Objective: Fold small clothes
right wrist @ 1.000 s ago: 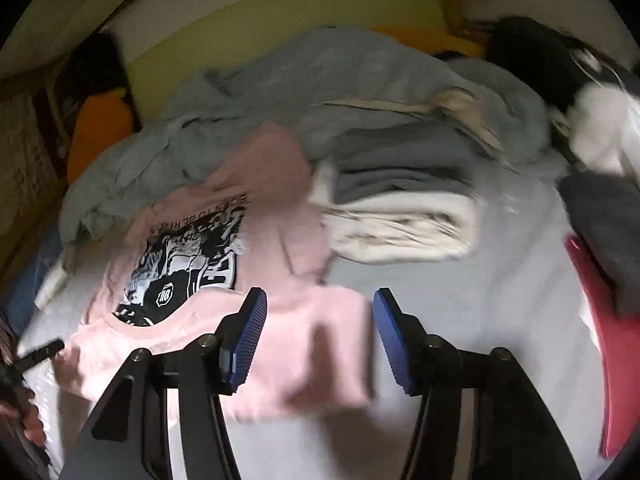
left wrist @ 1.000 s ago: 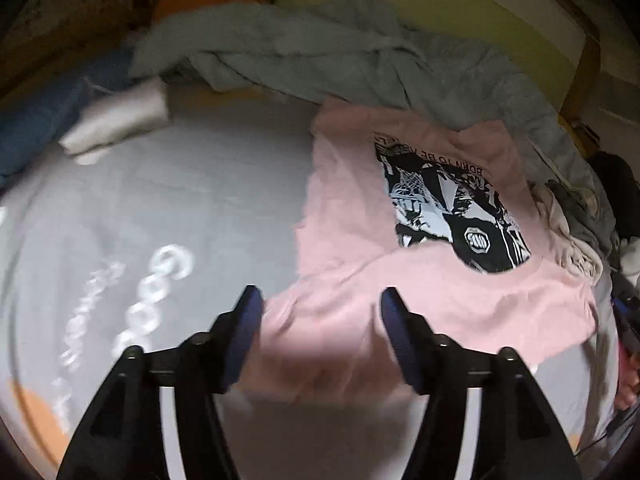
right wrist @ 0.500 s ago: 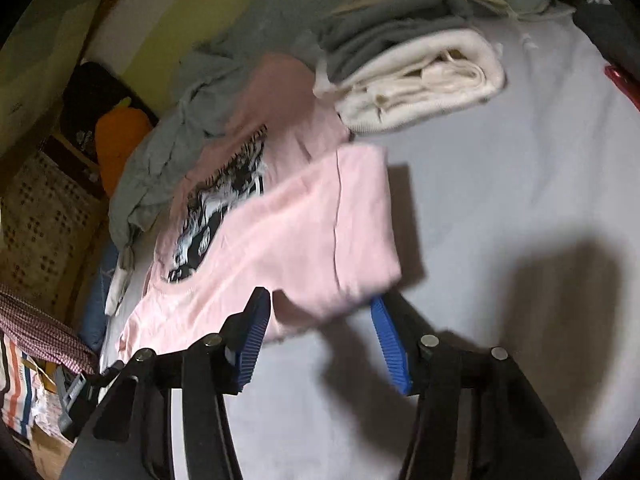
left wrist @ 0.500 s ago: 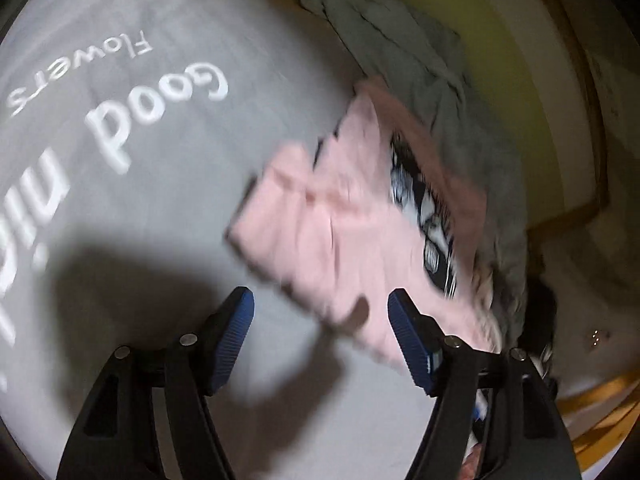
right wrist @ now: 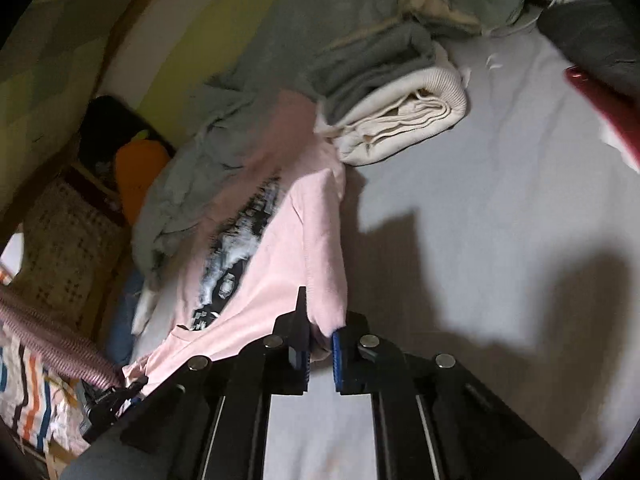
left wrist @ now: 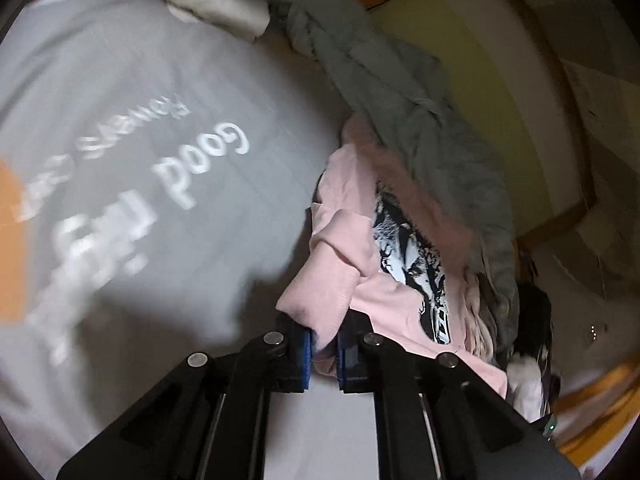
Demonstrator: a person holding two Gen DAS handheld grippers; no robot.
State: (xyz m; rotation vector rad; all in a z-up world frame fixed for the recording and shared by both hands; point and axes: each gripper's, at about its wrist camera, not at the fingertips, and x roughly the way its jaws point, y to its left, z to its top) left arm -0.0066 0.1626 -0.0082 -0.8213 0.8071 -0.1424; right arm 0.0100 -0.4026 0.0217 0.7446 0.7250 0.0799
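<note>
A pink T-shirt with a black-and-white print lies on the grey bed sheet. In the left wrist view my left gripper is closing, and its blue pads pinch a bunched sleeve corner of the shirt. In the right wrist view the same T-shirt stretches away to the upper left. My right gripper is closing too, and its pads clamp the shirt's near right corner by the seam. Both pinched edges are partly hidden between the pads.
A rumpled grey garment lies along the shirt's far edge. A folded cream cloth under a grey one sits beyond the right gripper. A red item is at the right. A ribbed pink sleeve reaches in at the lower left.
Both grippers dropped onto the pink T-shirt and went from wide open to clamped on its near corners. The left view has rolled, and the shirt now bunches at its pads.
</note>
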